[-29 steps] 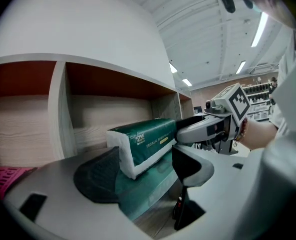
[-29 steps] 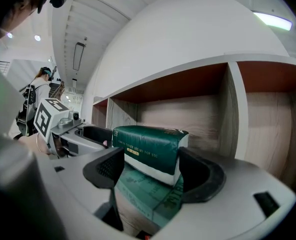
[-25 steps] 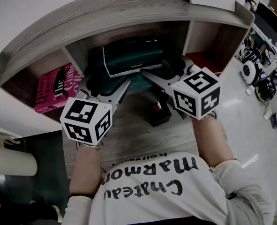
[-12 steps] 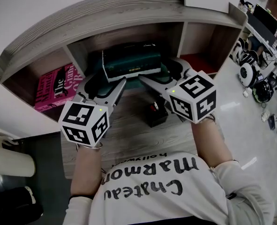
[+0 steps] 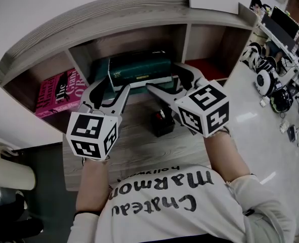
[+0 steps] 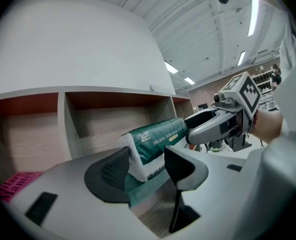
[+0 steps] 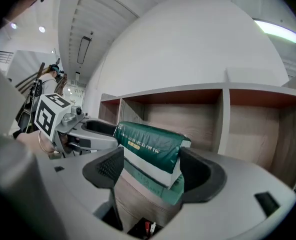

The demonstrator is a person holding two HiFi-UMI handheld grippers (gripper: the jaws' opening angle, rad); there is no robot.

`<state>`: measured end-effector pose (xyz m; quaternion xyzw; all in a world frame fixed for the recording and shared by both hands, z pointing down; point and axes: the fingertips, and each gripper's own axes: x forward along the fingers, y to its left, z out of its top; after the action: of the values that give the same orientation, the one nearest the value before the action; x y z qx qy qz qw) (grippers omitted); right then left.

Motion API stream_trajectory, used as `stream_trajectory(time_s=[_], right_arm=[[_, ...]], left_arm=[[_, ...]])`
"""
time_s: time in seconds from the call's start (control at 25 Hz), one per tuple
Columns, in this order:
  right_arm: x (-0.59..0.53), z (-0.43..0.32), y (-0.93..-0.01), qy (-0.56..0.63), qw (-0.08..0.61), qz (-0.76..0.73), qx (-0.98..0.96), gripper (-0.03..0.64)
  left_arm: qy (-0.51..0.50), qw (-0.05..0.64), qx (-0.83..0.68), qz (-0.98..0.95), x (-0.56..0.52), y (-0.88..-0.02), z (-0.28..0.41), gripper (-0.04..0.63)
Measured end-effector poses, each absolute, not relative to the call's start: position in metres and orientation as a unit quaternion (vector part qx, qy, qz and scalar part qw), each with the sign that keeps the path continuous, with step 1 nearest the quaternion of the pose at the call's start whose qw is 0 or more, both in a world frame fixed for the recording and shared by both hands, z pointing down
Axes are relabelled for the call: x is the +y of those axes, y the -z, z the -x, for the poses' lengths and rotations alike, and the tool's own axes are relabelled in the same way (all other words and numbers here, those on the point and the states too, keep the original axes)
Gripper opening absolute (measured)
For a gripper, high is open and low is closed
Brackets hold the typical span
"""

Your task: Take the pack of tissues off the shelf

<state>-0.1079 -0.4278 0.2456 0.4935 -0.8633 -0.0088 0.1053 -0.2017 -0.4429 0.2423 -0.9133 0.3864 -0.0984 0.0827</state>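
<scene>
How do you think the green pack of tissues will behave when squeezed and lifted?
The pack of tissues looks soft: its film wrapper is creased, so it probably gives under pressure. The smooth wrap may slip. Stacked paper, so likely light.

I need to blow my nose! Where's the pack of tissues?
In the head view, the pack of tissues is in the middle compartment of the shelf, one compartment right of the pink book.
</scene>
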Motion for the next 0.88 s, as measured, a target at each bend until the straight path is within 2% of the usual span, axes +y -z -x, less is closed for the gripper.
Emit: stream_trajectory(time_s=[0.32, 0.88], right_arm=[[-0.413, 0.097, -0.244, 0.020, 0.117, -0.489, -0.864, 0.342], [-0.367, 0.095, -0.228, 0.036, 0.089, -0.445, -0.890, 0.344]], left_arm=[[0.102, 0.089, 0.401, 0.906, -0.425, -0.238, 0.189, 0.219], [0.093, 0.111, 0.447, 0.883, -0.369, -0.219, 0.188, 0.219]])
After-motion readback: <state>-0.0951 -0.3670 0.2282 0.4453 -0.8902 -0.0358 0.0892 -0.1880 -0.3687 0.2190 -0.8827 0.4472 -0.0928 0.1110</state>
